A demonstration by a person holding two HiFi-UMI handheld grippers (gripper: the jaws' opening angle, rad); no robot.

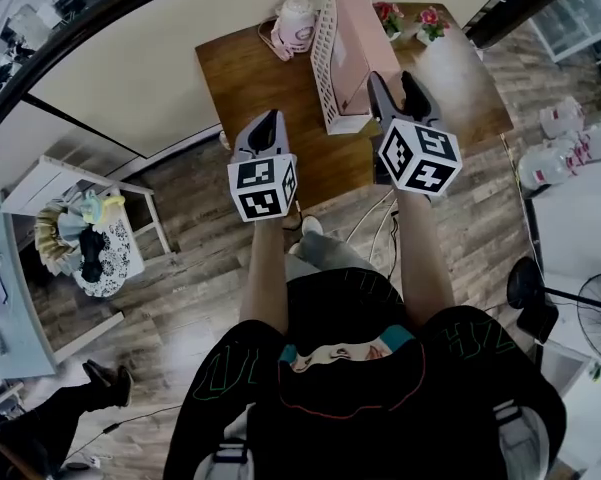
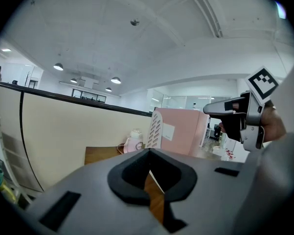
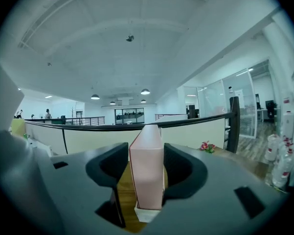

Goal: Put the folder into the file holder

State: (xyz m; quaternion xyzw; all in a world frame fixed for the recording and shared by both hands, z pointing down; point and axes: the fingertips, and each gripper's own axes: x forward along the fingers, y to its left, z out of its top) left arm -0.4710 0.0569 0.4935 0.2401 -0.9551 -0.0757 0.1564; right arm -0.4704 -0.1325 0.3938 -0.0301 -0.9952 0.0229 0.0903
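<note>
At the middle of the wooden table (image 1: pixel 245 83), a pale pink folder (image 1: pixel 355 38) stands upright in the white slotted file holder (image 1: pixel 325 53), its near end between the right gripper's (image 1: pixel 395 83) parted, closing jaws, while the left gripper's (image 1: pixel 269 120) jaws are together.

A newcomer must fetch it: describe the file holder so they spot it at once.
Look at the wooden table by the cream partition. On it stands a tall white holder with slotted sides, the only thing holding a pink folder.
</note>
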